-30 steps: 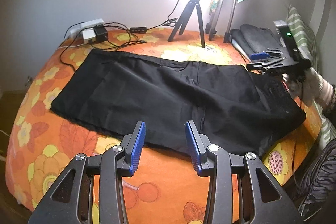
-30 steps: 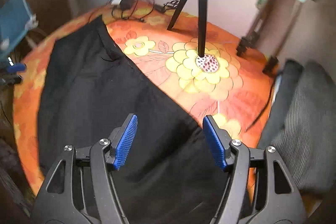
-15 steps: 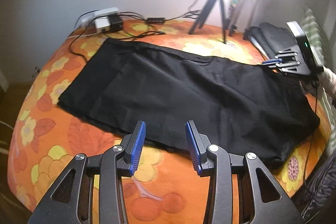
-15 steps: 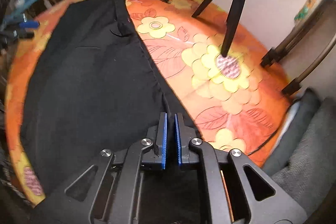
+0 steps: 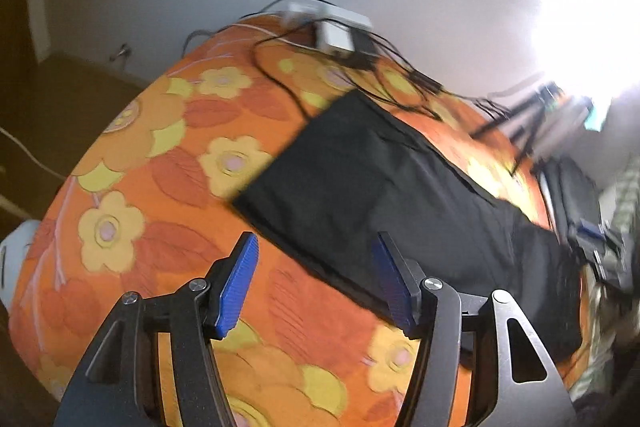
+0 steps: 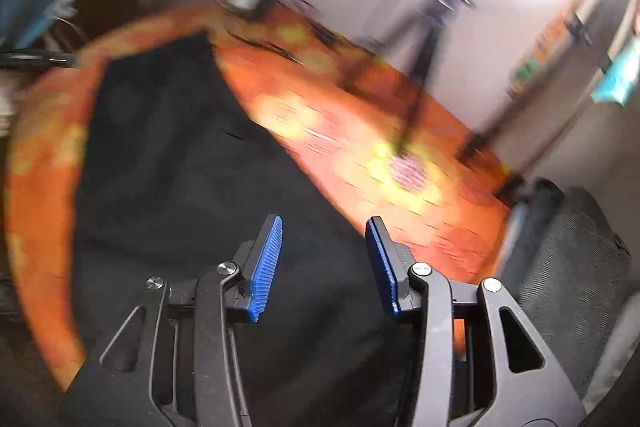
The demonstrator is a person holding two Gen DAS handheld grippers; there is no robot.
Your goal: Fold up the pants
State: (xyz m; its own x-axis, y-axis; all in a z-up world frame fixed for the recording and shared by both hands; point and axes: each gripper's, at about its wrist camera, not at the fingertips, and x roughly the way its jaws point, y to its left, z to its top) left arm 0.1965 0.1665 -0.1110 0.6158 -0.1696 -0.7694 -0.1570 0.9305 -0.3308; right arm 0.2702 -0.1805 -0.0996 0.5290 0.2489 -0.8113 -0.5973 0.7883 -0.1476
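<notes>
Black pants [image 5: 392,195] lie flat on an orange flowered bedspread [image 5: 160,187], legs folded one over the other. My left gripper [image 5: 316,283] is open and empty, above the spread near the leg hems. My right gripper [image 6: 324,263] is open and empty, above the pants [image 6: 180,187] at the waist end. The right gripper also shows at the far right of the left wrist view [image 5: 596,247]. Both views are blurred by motion.
A white power strip with black cables [image 5: 340,31] lies at the far edge of the bed. A tripod [image 6: 424,67] stands on the spread. Dark folded clothes [image 6: 572,259] are stacked at the right. A bright lamp glares above.
My left gripper swung left toward the hem end and opened wider. My right gripper, shut half a second ago, has opened.
</notes>
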